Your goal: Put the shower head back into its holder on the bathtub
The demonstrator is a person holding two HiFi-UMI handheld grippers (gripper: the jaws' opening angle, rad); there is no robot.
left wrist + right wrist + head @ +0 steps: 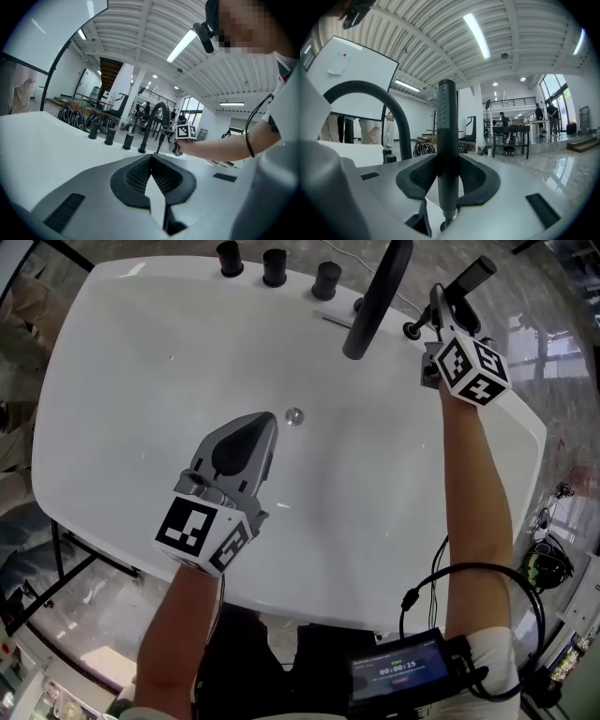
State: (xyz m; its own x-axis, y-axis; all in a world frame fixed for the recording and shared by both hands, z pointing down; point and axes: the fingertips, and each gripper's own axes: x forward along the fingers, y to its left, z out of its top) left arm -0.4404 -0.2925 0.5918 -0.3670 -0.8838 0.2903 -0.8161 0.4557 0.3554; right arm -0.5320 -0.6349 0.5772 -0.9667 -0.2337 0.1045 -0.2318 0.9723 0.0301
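Presently my right gripper (pixel 447 160) is clamped mid-shaft on the slim dark-grey rigid shower head (pixel 446 108), upright over the white bathtub (pixel 141 381) rim; probably light, slick; left gripper (pixel 265 426) closed, empty

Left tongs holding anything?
No, the left tongs are shut on nothing, their tips meeting over the white bathtub.

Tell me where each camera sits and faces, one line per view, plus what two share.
Head view: on the person's head, looking steeply down at the bathtub; left gripper, right gripper and both forearms show.
Left gripper view: on the left gripper, looking across the bathtub at the faucet; the right forearm shows.
Right gripper view: on the right gripper, facing the shower head it clamps; only its jaws show.
Shared: all three show the faucet.
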